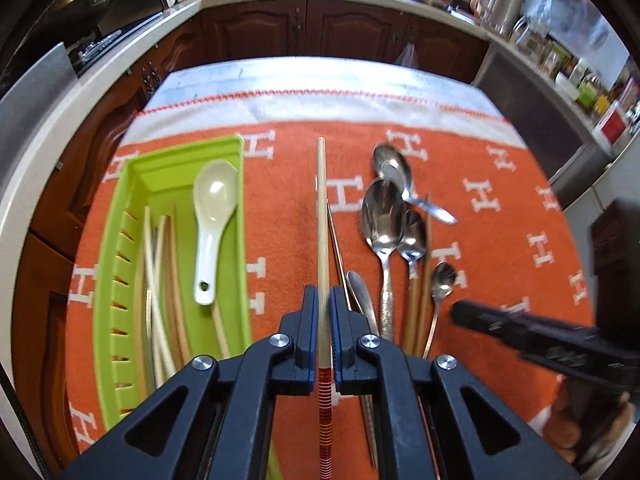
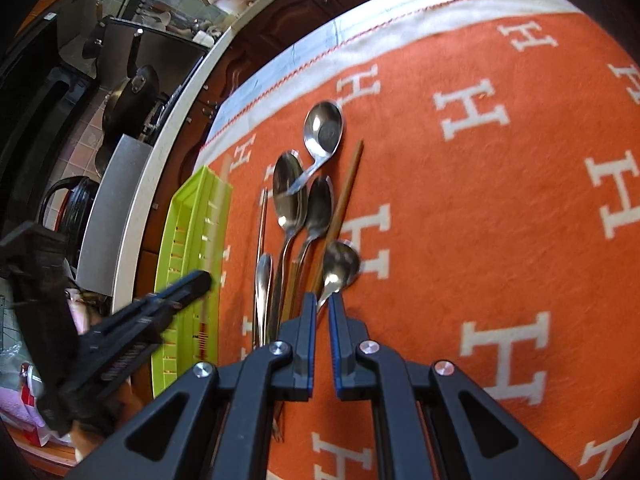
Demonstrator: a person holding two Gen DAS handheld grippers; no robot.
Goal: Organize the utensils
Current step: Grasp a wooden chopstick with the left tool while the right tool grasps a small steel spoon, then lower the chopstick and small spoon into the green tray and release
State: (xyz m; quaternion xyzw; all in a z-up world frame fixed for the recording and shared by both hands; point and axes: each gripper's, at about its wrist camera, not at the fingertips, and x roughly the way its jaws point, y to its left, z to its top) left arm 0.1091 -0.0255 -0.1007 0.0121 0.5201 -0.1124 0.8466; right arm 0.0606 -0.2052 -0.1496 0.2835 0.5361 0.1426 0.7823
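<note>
My left gripper (image 1: 325, 312) is shut on a pale wooden chopstick (image 1: 321, 208) with a red striped end, held above the orange cloth and pointing away from me. To its left lies a green tray (image 1: 108, 240) holding a white ceramic spoon (image 1: 214, 200) and several chopsticks. Several metal spoons (image 1: 383, 212) lie to the right on the cloth. My right gripper (image 2: 322, 308) is shut and holds nothing; its tips hover over the handle of a small spoon (image 2: 340, 264). In the right wrist view the left gripper (image 2: 200, 278) and its blurred chopstick are over the tray (image 2: 188, 220).
The orange cloth (image 1: 500, 240) with white H letters covers the table. A thin metal chopstick (image 1: 338, 248) and a brown chopstick (image 2: 348, 188) lie among the spoons. A white counter (image 1: 52, 128) and dark wooden cabinets surround the table. A person's hand shows at the lower right.
</note>
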